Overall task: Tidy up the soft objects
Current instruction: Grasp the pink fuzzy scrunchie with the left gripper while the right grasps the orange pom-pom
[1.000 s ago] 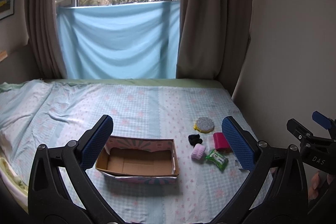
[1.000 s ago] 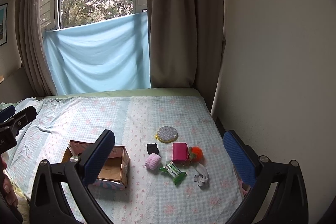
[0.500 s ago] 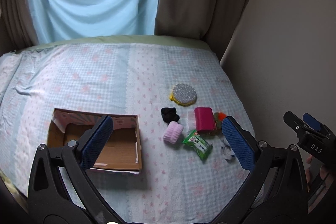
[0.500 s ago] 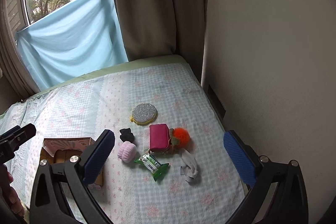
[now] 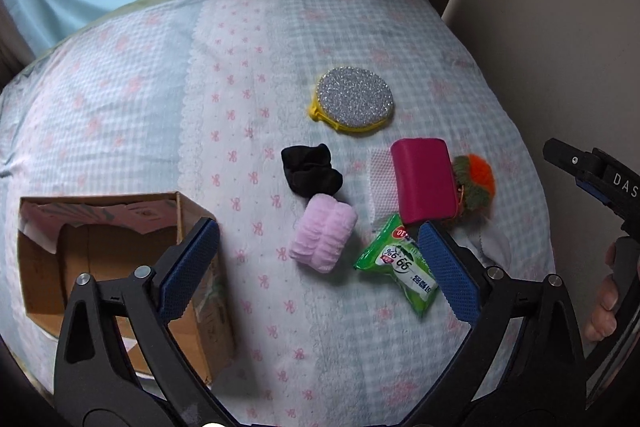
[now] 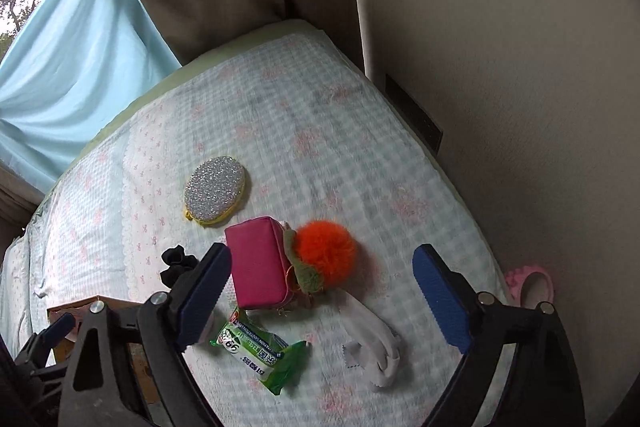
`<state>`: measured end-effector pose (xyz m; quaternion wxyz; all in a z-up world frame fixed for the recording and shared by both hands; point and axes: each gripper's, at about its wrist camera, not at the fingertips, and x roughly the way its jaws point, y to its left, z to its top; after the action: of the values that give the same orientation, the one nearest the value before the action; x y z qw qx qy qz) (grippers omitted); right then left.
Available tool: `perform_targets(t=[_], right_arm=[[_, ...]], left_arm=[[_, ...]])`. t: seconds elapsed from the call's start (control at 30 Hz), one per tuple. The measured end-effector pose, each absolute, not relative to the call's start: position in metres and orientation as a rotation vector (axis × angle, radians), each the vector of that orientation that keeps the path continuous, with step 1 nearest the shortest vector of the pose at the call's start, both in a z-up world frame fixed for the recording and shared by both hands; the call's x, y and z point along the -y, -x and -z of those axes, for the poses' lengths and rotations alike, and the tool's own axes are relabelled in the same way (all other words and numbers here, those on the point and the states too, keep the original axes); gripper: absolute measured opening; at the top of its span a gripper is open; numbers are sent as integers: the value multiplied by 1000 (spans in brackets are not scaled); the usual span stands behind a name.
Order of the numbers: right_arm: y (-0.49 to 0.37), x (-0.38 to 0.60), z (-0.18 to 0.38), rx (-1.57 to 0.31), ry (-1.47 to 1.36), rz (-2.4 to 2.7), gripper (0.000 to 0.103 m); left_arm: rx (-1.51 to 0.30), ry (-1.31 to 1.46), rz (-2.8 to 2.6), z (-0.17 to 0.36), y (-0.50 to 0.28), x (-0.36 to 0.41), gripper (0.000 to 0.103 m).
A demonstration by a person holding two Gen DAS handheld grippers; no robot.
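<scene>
Left wrist view: left hand-held gripper [image 5: 318, 269] is released, jaws wide, nothing between them, hanging above the bed [image 5: 256, 67]. The cardboard box [image 5: 100, 259] sits at lower left, open, and its visible interior looks empty. All soft items are on the sheet right of it: glitter round pad [image 5: 354, 101], black scrunchie [image 5: 310, 171], pink rolled cloth [image 5: 324, 243], magenta pouch [image 5: 424, 181], orange pompom [image 5: 476, 181] touching the pouch's right side, green wipes pack [image 5: 404, 265] partly behind the right finger. Pink roll sits roughly between the fingers, so it's my guess for first pick. Right wrist view: right hand-held gripper [image 6: 322, 303] is also released and empty, above the same cluster. Magenta pouch [image 6: 260, 263] and orange pompom [image 6: 326, 253] are near centre, green wipes pack [image 6: 260, 353] below them, a white sock [image 6: 374, 347] lies just beside the pack, glitter round pad [image 6: 214, 191] farther back, black scrunchie [image 6: 176, 263] behind the left finger. Box corner [image 6: 80, 307] is barely visible at lower left. Progress estimate: nothing sorted yet; every item is left to grab and place.
</scene>
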<state>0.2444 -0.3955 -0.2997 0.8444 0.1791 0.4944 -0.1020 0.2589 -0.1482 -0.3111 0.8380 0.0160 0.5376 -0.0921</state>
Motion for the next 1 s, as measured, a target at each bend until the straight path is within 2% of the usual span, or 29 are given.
perform_targets(t=[0.13,0.2,0.43,0.53,0.6,0.7,1.0], right_arm=[[-270,401,345,-1080,-471,246,83],[-280,403,366,-1099,-512,261,77],[-299,411,420,-1159,-669,321,68],[-301,412,435,-1188,-719,332,57],[-299,411,441,-1200,-741,344,50],[-300,408,442,-1199,-720,360,39],[-295,404,441,-1189,-698,374,35]], left_arm=[[-1201,-81,187,355,-277,156,93],[-1235,-90,196,375,-283,159,88],[-1309,-124,218,420,-293,165,79],[-1339,-126,231,434,-296,168,69],[-1356,-124,241,440,-298,170,56],[-1373,-119,261,446,-299,174,45],[-1369,-116,271,446,-301,177,37]])
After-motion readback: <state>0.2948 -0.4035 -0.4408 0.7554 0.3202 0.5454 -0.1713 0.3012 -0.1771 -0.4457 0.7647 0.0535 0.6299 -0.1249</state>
